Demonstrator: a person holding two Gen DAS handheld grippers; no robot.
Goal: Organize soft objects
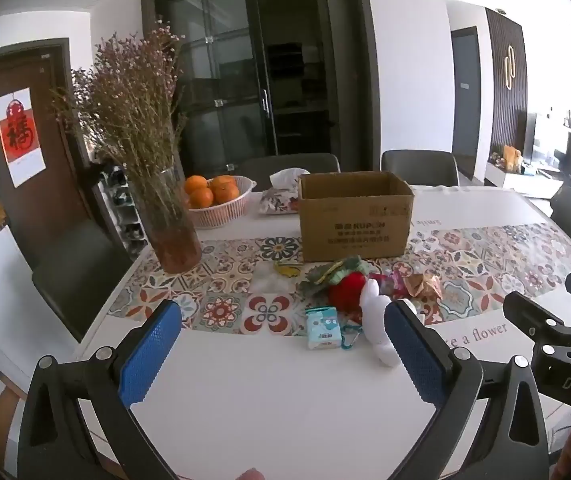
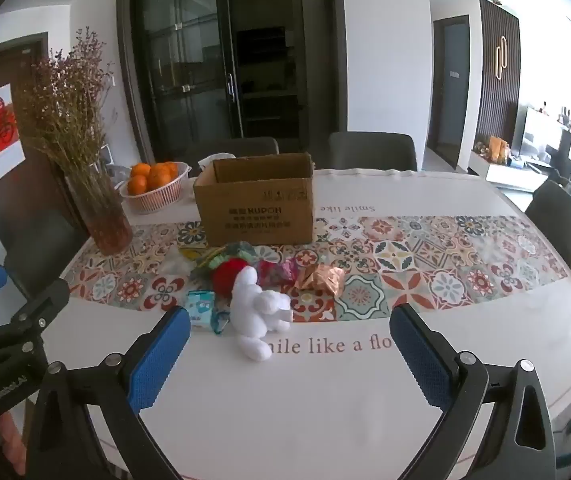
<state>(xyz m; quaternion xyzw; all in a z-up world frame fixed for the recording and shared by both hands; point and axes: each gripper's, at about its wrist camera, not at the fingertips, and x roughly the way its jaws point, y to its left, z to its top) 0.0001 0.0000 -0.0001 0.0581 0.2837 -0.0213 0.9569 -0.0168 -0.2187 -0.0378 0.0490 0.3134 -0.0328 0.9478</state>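
Nothing looks sorted yet: the white plush toy point(image 2: 259, 316) and its neighbours lie mid-frame before the brown cardboard box point(image 2: 257, 200), both the left gripper point(image 1: 281, 356) and the right gripper point(image 2: 289, 356) spread wide, empty.

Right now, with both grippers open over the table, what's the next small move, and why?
Probably ease the right gripper forward and down around the white plush toy. Its jaws are wide open with nothing between them, the toy is the nearest item of the pile on the table and roughly centred ahead, and the open cardboard box waits just behind the pile.
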